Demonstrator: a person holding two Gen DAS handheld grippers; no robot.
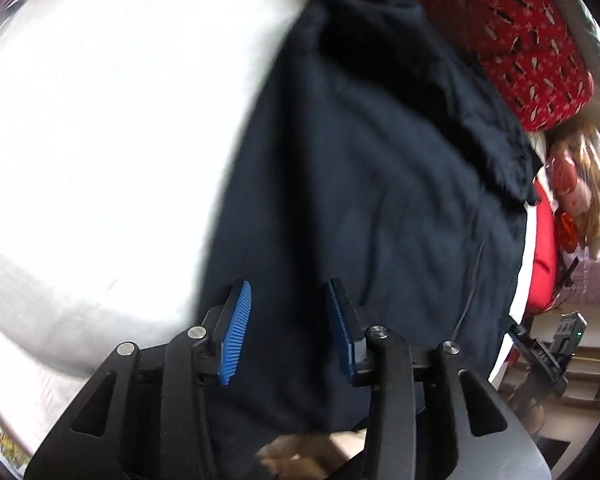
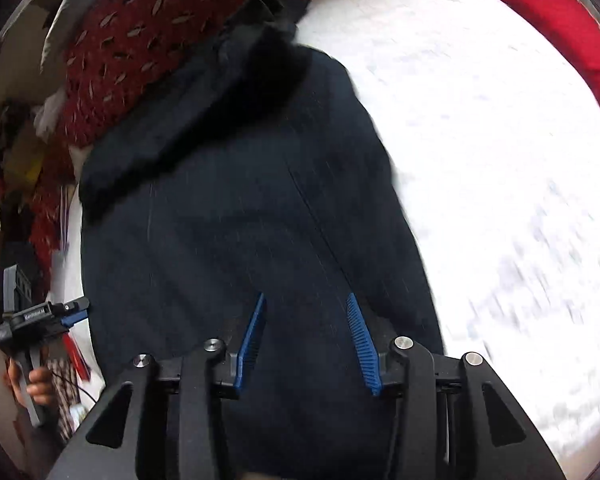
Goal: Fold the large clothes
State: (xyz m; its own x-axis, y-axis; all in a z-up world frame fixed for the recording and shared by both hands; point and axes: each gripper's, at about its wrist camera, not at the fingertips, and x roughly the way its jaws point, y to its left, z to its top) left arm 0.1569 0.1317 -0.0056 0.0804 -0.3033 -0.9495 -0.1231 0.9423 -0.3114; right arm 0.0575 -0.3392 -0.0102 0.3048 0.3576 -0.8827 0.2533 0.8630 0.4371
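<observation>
A large dark navy garment (image 1: 372,184) lies lengthwise on a white bed sheet (image 1: 100,120); it also fills the middle of the right wrist view (image 2: 240,220), with a black furry collar or hood (image 2: 204,120) at its far end. My left gripper (image 1: 288,292) is open and empty above the garment's near edge. My right gripper (image 2: 306,300) is open and empty above the garment's near part. The left gripper (image 2: 74,312) also shows at the left edge of the right wrist view, off the bed's side.
A red patterned blanket (image 1: 520,28) lies at the head of the bed, also seen in the right wrist view (image 2: 140,28). A red cushion (image 1: 542,264) and a doll (image 1: 580,188) lie at the right. White sheet (image 2: 500,140) spreads right of the garment.
</observation>
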